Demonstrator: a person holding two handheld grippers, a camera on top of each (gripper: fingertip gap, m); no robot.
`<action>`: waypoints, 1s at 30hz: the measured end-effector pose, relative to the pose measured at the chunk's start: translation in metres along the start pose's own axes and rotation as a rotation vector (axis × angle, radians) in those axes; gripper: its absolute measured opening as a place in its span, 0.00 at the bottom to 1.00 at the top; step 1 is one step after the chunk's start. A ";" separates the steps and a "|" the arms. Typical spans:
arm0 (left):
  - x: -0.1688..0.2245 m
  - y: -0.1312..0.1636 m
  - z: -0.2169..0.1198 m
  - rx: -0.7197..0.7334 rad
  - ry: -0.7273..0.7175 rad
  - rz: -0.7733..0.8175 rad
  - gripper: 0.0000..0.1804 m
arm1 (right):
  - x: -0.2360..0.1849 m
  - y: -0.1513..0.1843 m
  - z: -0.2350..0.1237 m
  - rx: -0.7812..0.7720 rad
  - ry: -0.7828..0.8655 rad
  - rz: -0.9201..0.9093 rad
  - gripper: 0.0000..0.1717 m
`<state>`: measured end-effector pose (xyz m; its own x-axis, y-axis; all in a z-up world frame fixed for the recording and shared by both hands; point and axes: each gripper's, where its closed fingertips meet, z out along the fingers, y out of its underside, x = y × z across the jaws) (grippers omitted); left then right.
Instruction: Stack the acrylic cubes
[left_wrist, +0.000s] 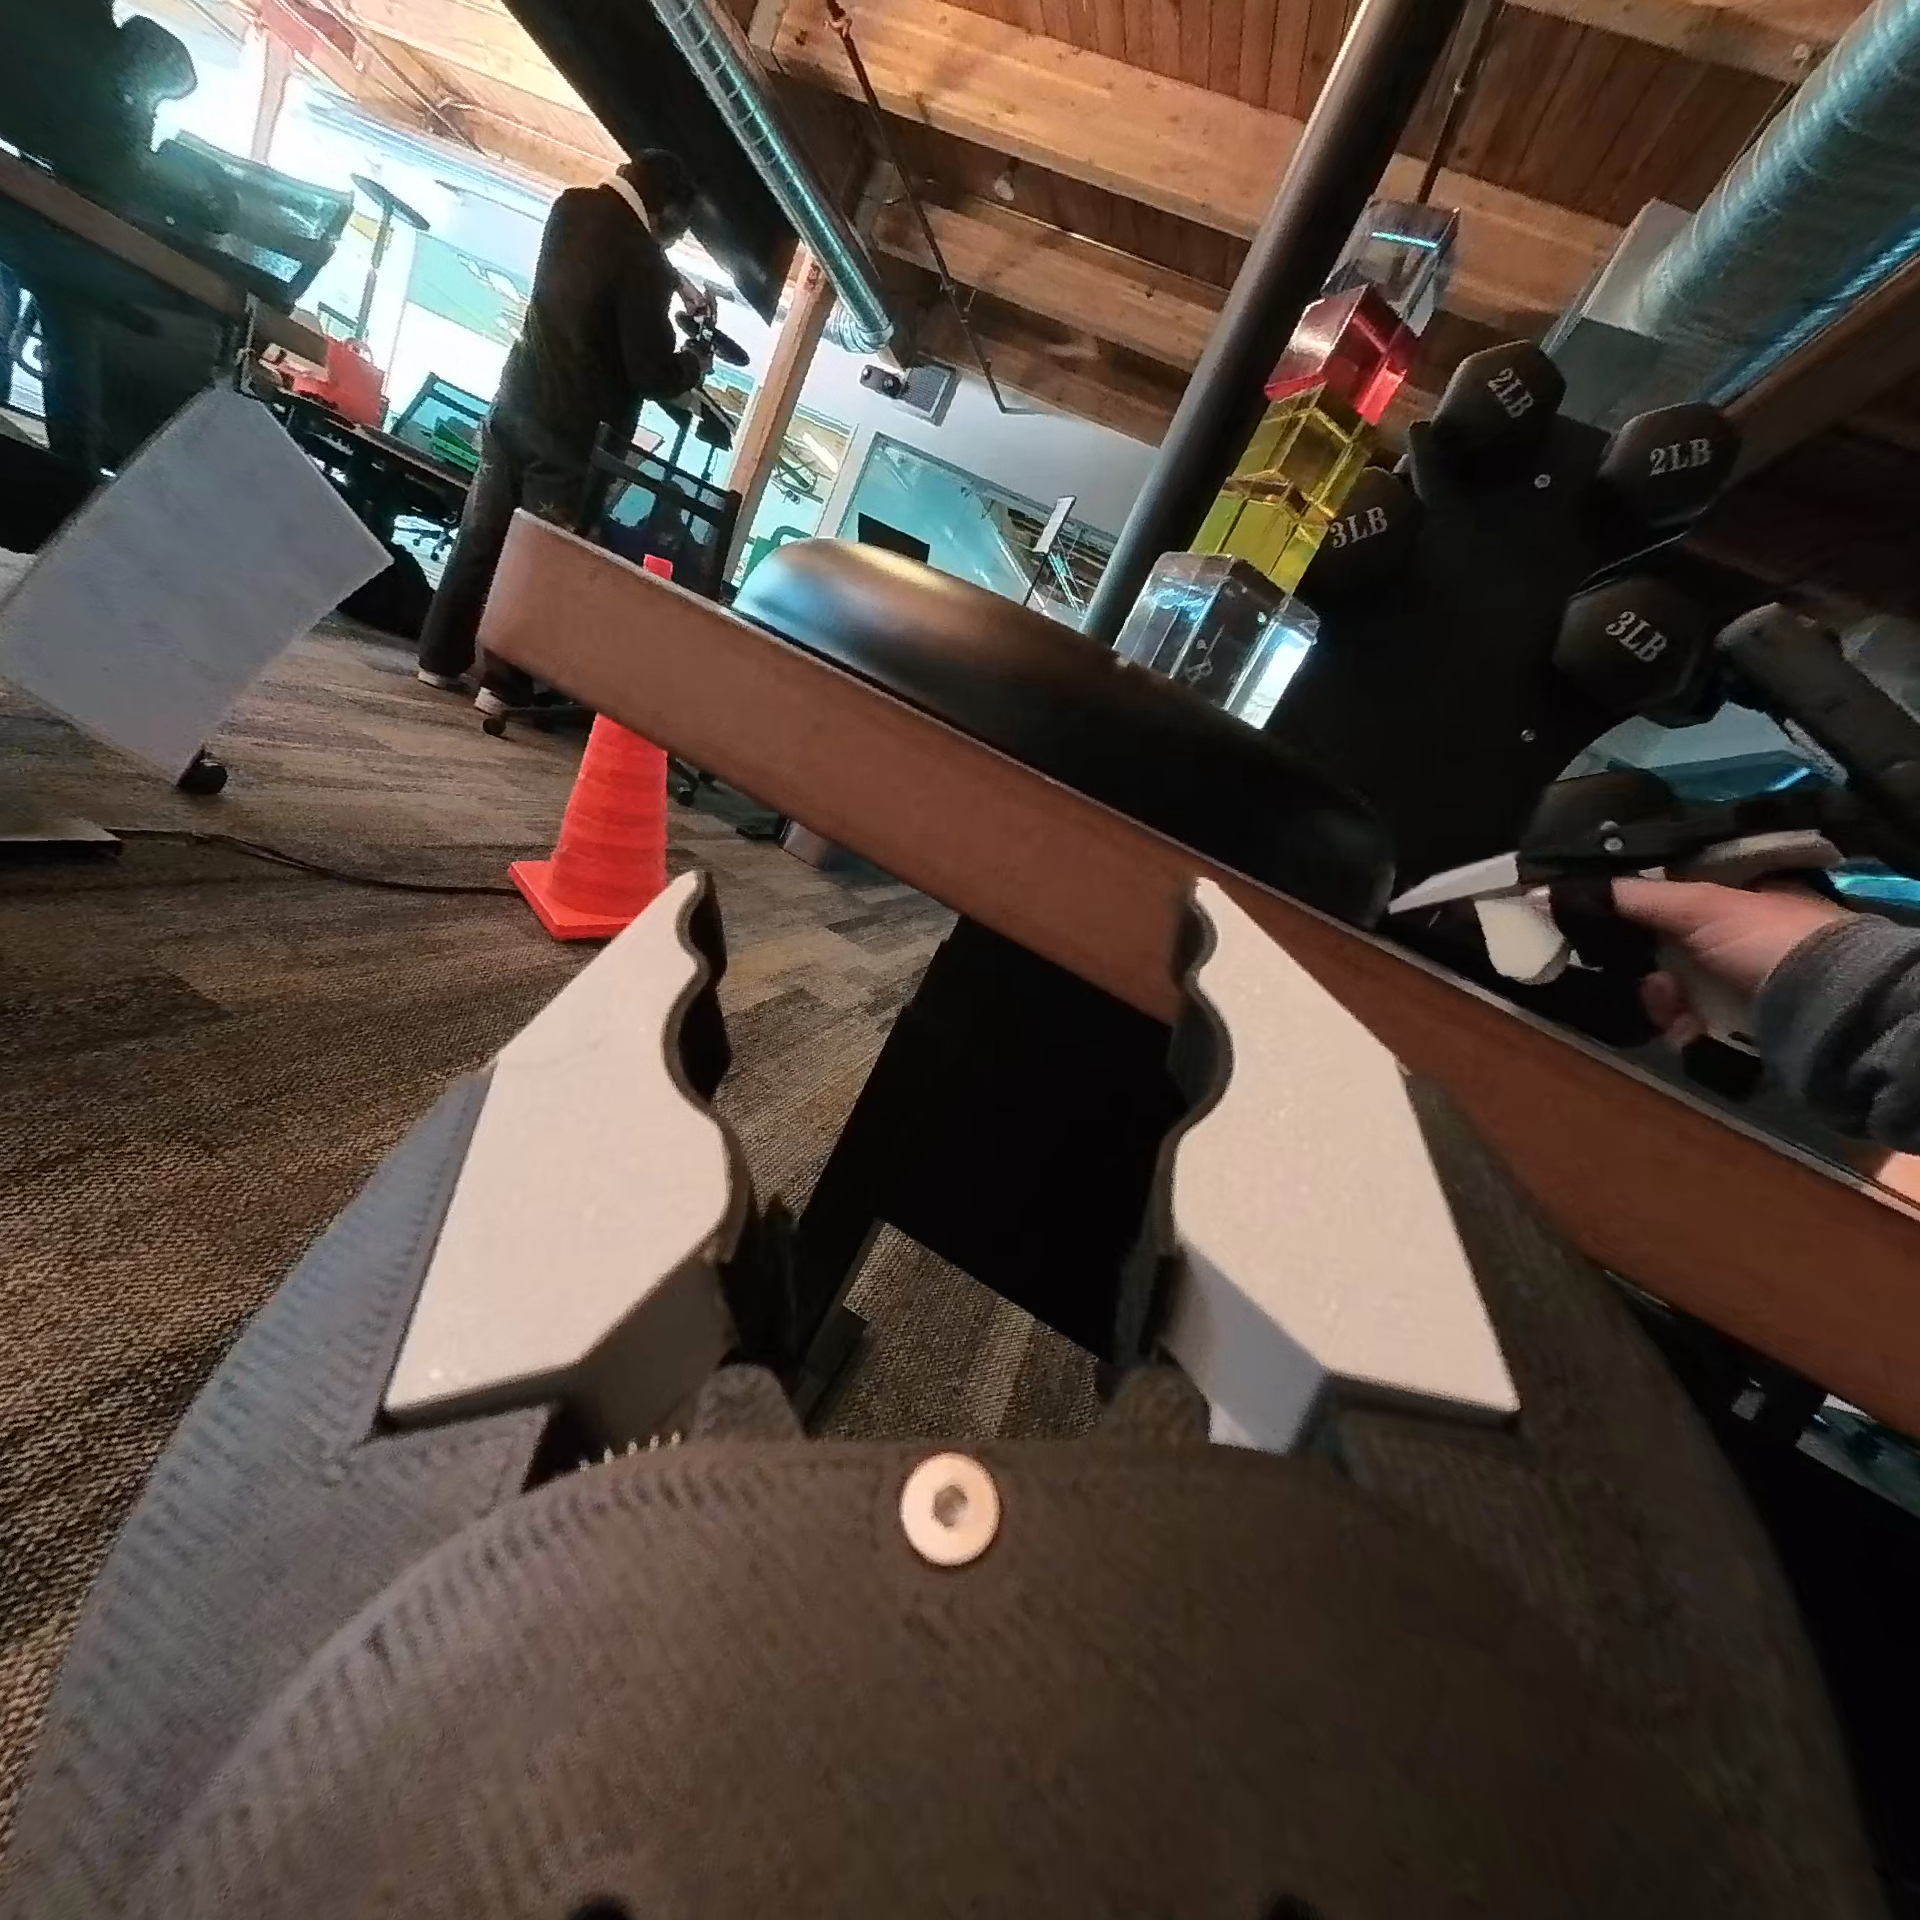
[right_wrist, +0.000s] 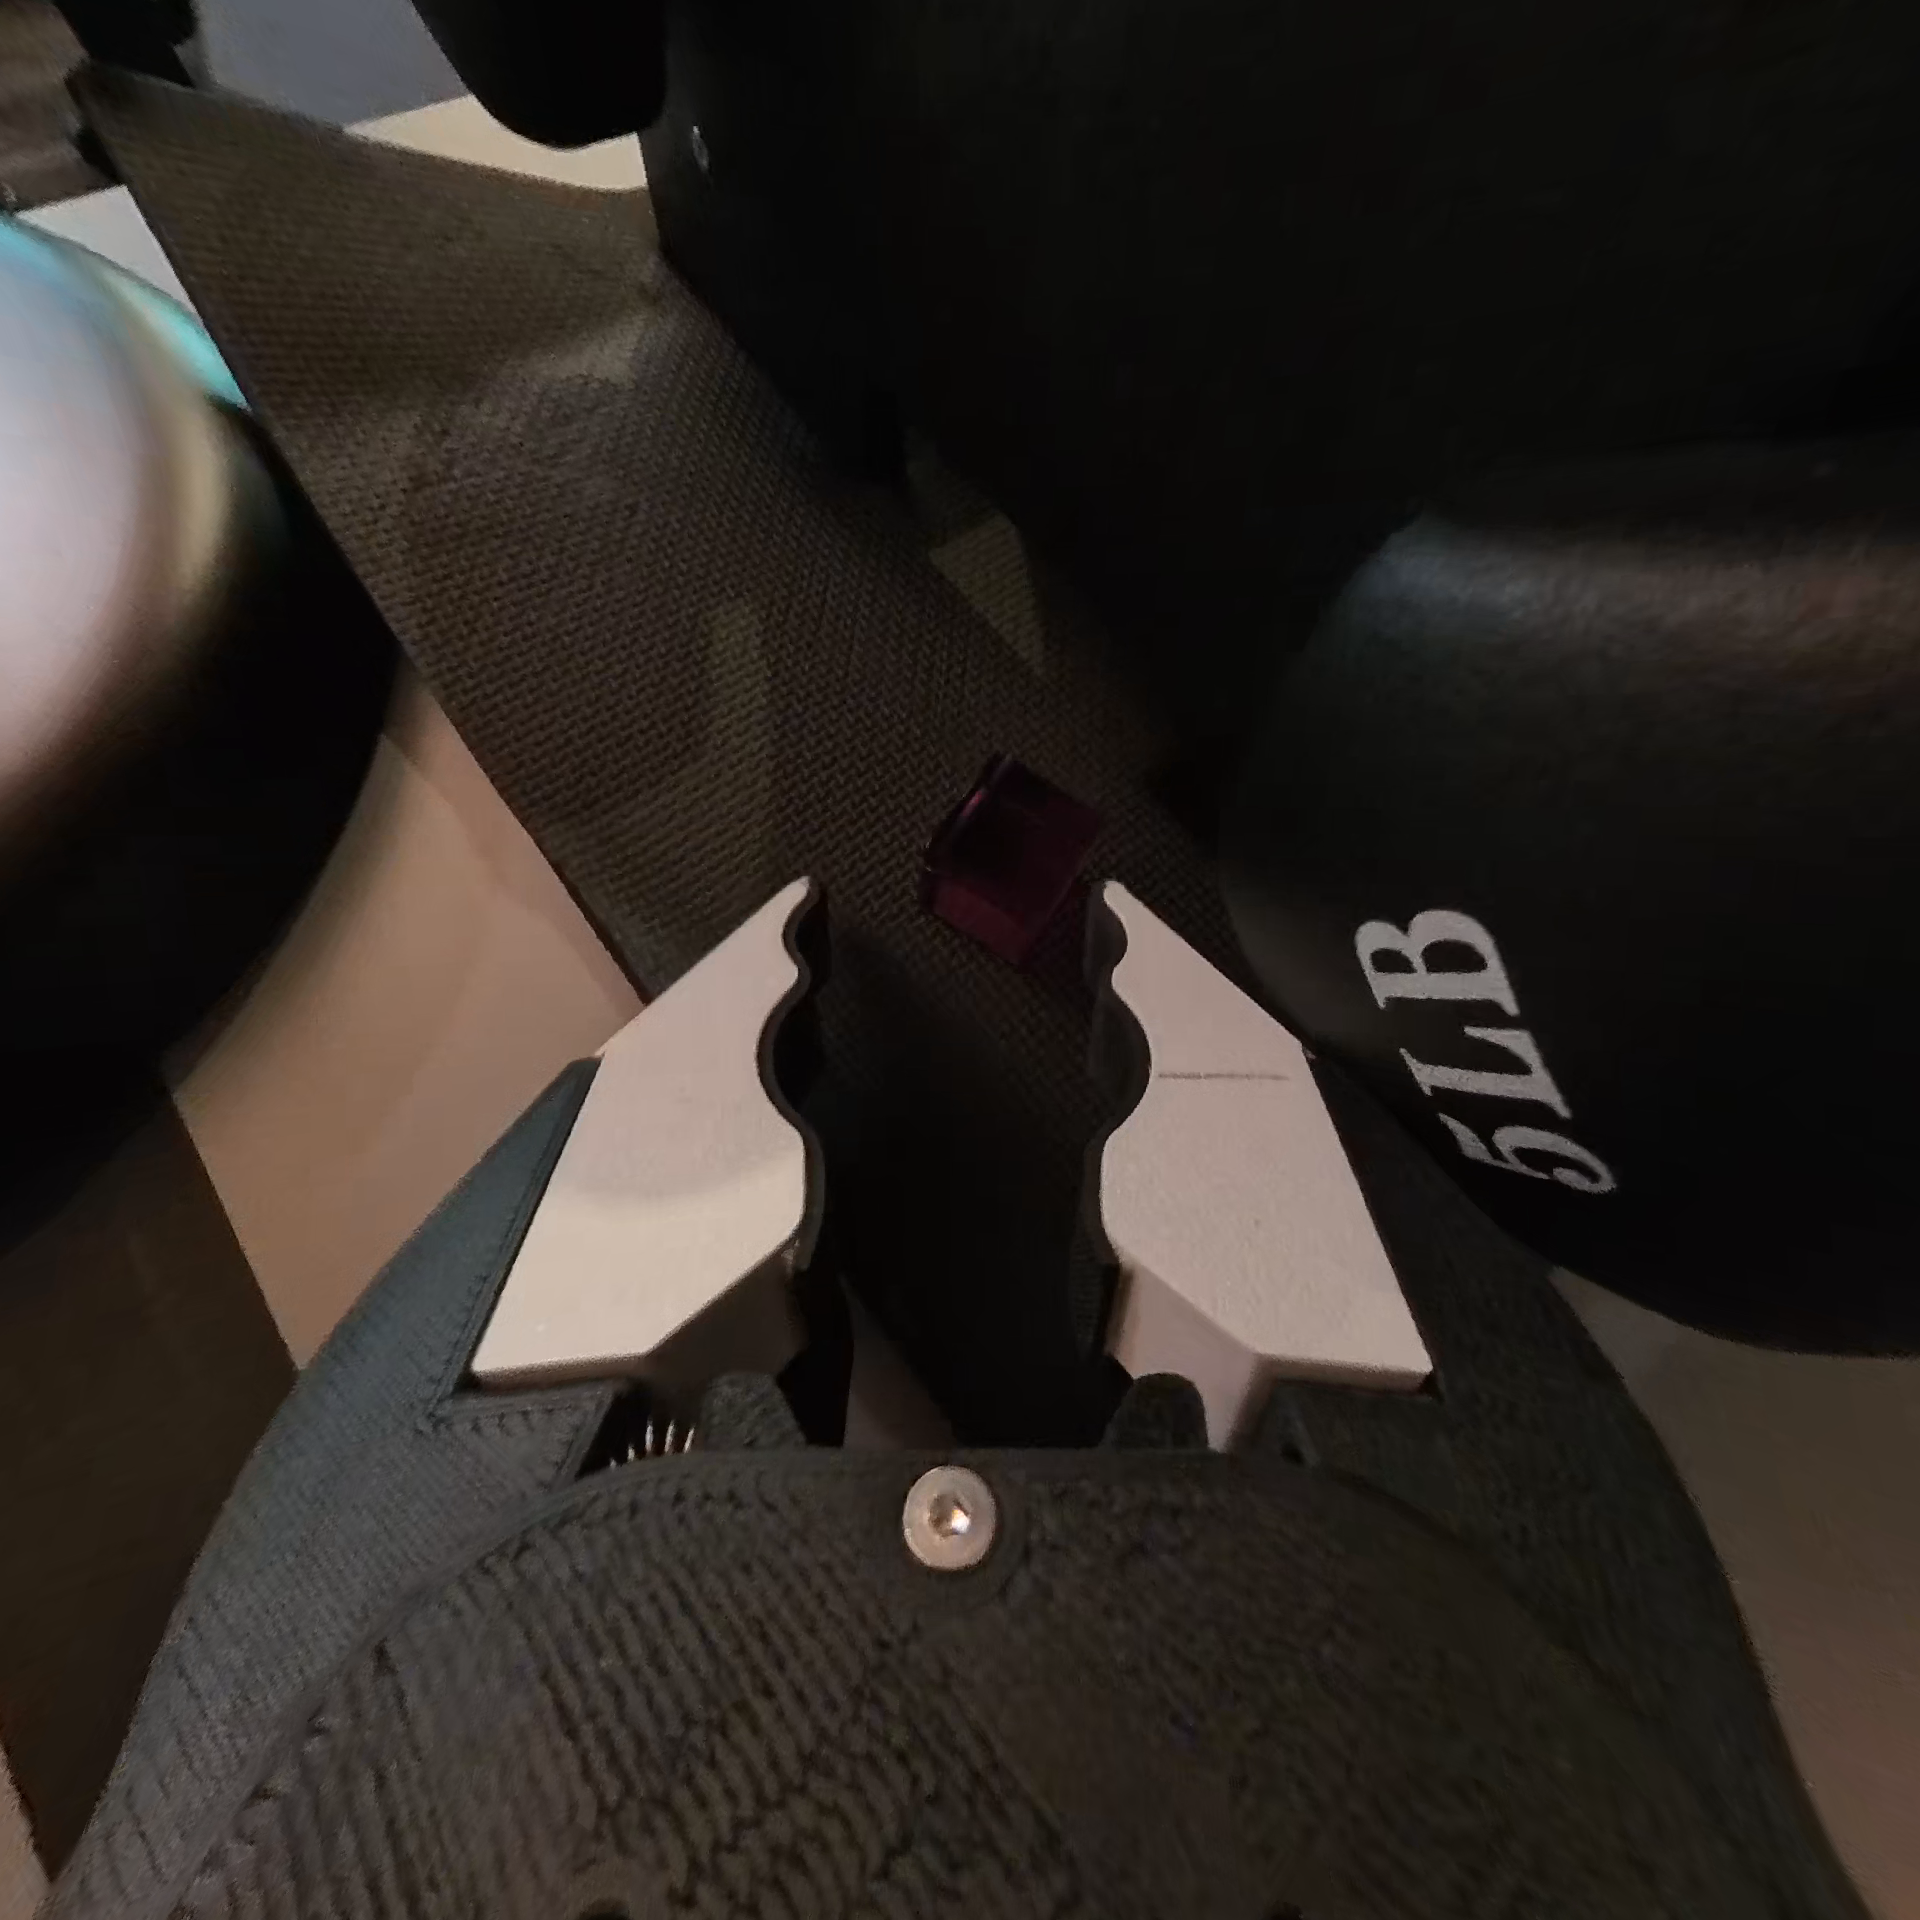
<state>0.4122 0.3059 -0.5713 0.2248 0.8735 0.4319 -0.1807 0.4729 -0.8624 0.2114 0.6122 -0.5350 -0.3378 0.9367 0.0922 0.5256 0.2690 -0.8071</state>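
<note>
My left gripper (left_wrist: 943, 894) is open with nothing between its fingers. It hangs low, just before the brown edge of a table (left_wrist: 935, 790). My right gripper (right_wrist: 958, 894) is open over a dark woven mat (right_wrist: 623, 520). A small dark purple cube (right_wrist: 1013, 868) lies on the mat just past the fingertips, close to the right fingertip (right_wrist: 1127, 920); the left pad stands clear of it. The right gripper also shows in the left wrist view (left_wrist: 1507, 894), held by a hand low beside a black dumbbell rack (left_wrist: 1507, 582).
A black dumbbell head (right_wrist: 1610, 935) crowds the right gripper's right side, and a dark round object (right_wrist: 156, 727) its left. On the table stand a black round pad (left_wrist: 1039, 675), a clear block (left_wrist: 1216, 623) and stacked yellow blocks (left_wrist: 1278, 488) with a red one (left_wrist: 1345, 348). An orange cone (left_wrist: 608, 821) and a person (left_wrist: 582, 416) are on the carpet. The tips of one gripper are about 35 cm away from the tips of the other.
</note>
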 end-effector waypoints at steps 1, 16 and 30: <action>0.000 0.000 0.000 0.000 0.000 -0.001 0.48 | 0.000 -0.001 0.001 0.005 0.007 0.010 0.29; -0.003 -0.003 -0.004 0.002 -0.002 0.001 0.48 | -0.067 -0.059 -0.040 0.251 -0.248 -0.063 0.14; -0.011 -0.007 -0.007 0.003 -0.010 0.005 0.48 | -0.232 -0.158 -0.140 0.285 -0.883 -0.433 0.14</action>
<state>0.4176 0.2922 -0.5717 0.2141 0.8770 0.4303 -0.1843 0.4688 -0.8639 0.3157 0.3842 -0.3476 -0.9696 0.2413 0.0393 0.0555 0.3736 -0.9259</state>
